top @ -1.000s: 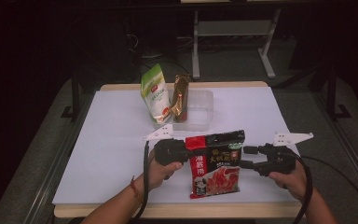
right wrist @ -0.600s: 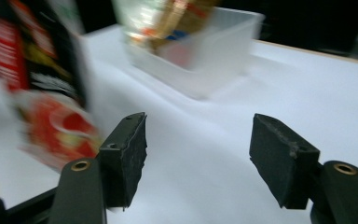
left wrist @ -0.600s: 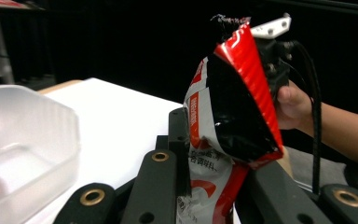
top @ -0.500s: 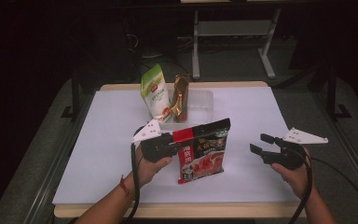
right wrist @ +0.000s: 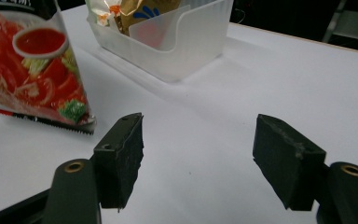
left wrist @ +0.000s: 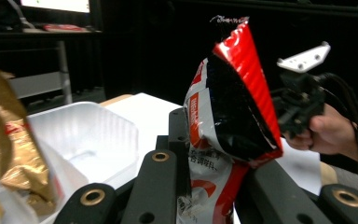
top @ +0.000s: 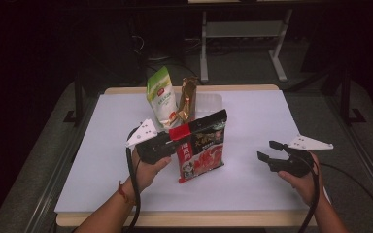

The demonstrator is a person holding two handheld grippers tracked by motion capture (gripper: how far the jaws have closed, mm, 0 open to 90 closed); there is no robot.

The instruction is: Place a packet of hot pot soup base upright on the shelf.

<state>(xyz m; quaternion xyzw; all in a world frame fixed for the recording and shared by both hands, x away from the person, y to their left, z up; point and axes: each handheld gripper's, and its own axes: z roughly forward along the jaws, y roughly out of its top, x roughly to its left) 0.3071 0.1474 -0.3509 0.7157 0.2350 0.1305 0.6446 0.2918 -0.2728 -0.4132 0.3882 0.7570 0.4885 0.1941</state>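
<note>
Now the left gripper [top: 172, 144] clamped the red pouch [top: 201, 145], lifted off the table since a second ago; right gripper [top: 267, 156] had let go, jaws just widening, empty, toward the clear bin [top: 211, 103].

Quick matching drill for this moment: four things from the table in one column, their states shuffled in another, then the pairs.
1. red and black pouch
2. right tool
3. clear plastic bin
4. green and white bag

A. jaws apart, holding nothing
B. standing upright in the bin
C. clamped in the left tool
D. at the table's far edge, holding two bags

1-C, 2-A, 3-D, 4-B
</note>
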